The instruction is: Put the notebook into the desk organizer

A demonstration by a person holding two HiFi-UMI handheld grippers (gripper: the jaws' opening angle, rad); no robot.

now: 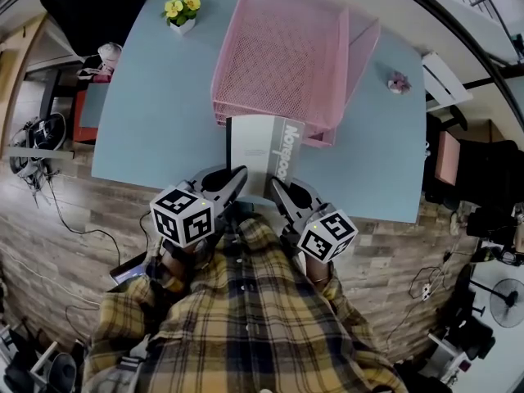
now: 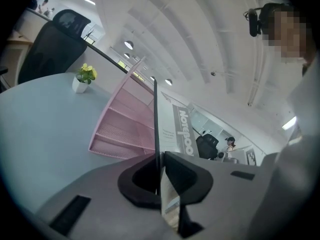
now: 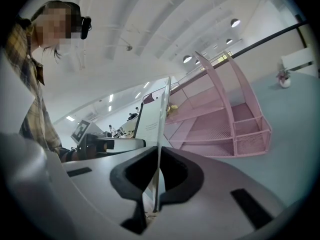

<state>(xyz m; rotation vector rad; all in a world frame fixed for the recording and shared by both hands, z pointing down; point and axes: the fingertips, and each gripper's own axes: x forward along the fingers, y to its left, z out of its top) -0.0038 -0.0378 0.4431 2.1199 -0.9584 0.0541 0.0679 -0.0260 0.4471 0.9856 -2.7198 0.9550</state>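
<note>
A white and grey notebook (image 1: 262, 147) hangs flat in front of the pink mesh desk organizer (image 1: 278, 51), its far edge at the organizer's front rim. My left gripper (image 1: 241, 175) is shut on the notebook's near left edge, and my right gripper (image 1: 275, 185) is shut on its near right edge. In the left gripper view the notebook (image 2: 172, 129) stands edge-on between the dark pads (image 2: 187, 176), with the organizer (image 2: 127, 126) just beyond. In the right gripper view the notebook (image 3: 152, 119) is pinched the same way, the organizer (image 3: 225, 124) lying to the right.
The light blue table (image 1: 155, 105) carries a small pot of yellow flowers (image 1: 182, 11) at the back left and a small pinkish ornament (image 1: 399, 82) at the right. A black chair (image 1: 90, 6) stands behind the table. Cables lie on the wooden floor (image 1: 74, 228).
</note>
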